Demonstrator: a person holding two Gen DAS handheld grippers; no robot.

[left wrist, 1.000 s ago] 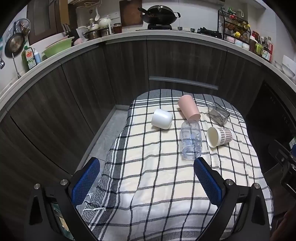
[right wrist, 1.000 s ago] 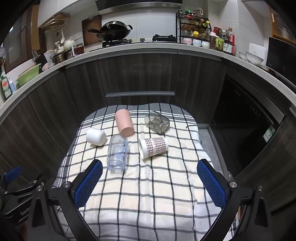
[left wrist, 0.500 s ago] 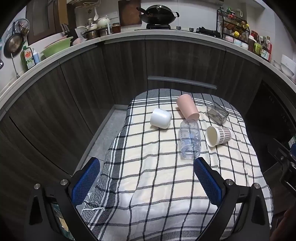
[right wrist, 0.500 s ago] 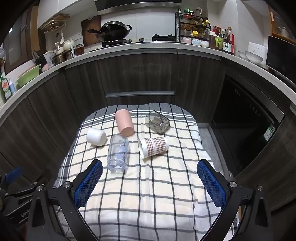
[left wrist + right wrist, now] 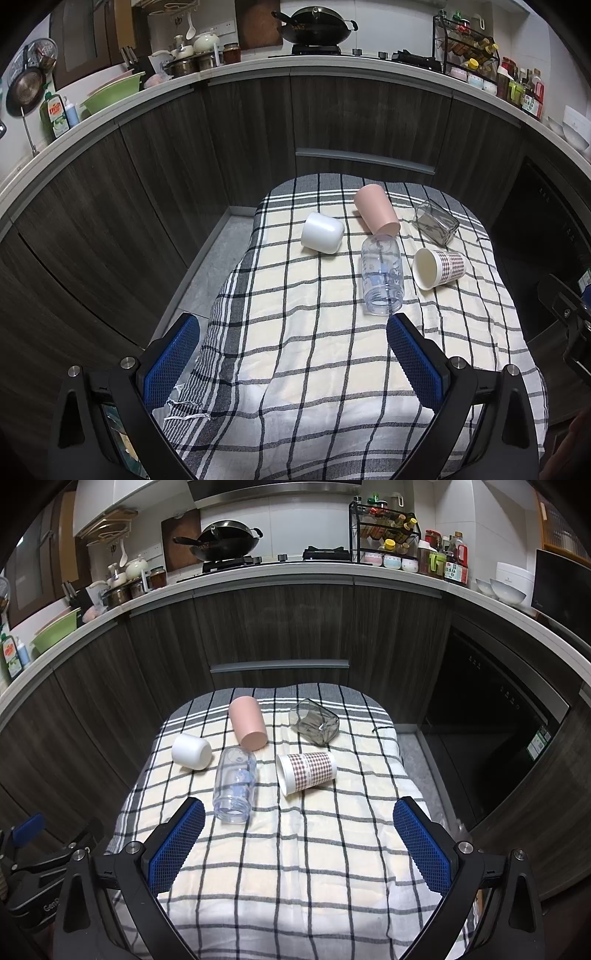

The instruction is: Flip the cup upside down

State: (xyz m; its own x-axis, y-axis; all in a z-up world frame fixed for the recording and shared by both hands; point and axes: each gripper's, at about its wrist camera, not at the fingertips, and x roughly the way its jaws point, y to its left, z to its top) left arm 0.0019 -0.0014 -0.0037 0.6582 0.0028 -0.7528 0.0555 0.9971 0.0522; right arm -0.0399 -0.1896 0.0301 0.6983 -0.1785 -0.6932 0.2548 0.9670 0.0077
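Several cups lie on their sides on a checked cloth [image 5: 314, 354] over a small table. A white cup [image 5: 322, 233] [image 5: 191, 751] lies at the left. A pink cup [image 5: 376, 214] [image 5: 247, 723] lies behind a clear plastic cup [image 5: 381, 280] [image 5: 236, 785]. A checked paper cup [image 5: 439, 268] [image 5: 306, 772] has its mouth to the left. A smoky glass [image 5: 436, 222] [image 5: 314, 726] lies at the back right. My left gripper [image 5: 291, 354] and right gripper [image 5: 299, 842] are both open and empty, held above the near part of the cloth.
Dark wood cabinets [image 5: 280, 627] curve behind the table under a white counter with a wok [image 5: 225, 542], a spice rack [image 5: 384, 535] and bottles. A dark appliance front [image 5: 491, 716] stands to the right. Grey floor [image 5: 207, 273] shows left of the table.
The left wrist view has shifted slightly; the cups sit a touch higher and to the left in it. The right gripper has not visibly moved. No cup has moved.
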